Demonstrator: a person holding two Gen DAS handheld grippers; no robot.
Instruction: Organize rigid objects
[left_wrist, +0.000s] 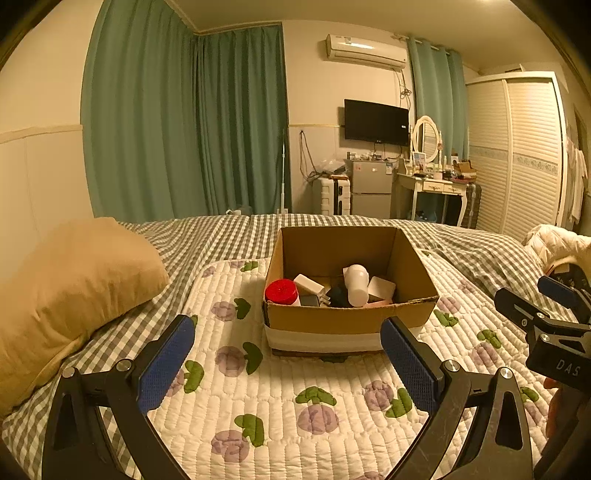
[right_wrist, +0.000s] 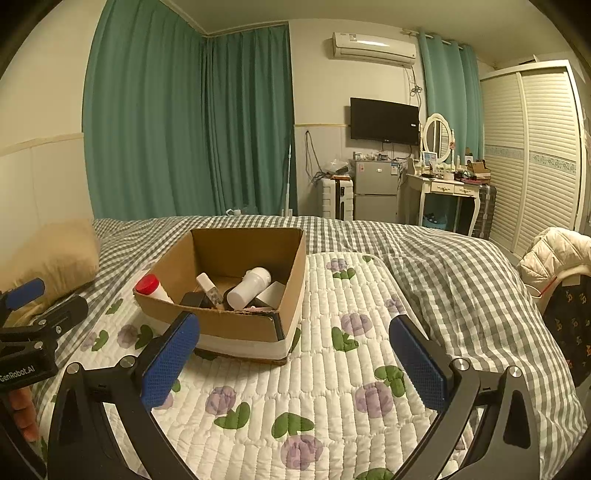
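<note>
Bottle (left_wrist: 357, 285), white, lies atop clutter inside cardboard box (left_wrist: 347, 315) on quilt (left_wrist: 280, 398); probably light, stiff, slippery: grip mid-body. Left gripper (left_wrist: 288, 363) and right gripper (right_wrist: 295, 365) gape wide, empty, near box.

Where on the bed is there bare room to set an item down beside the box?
Free: quilted mat right of the cardboard box, before the right tool; also between box and pillow, near the left tool. Crowded: the box's near end, around the red-capped bottle and white bottle.
</note>
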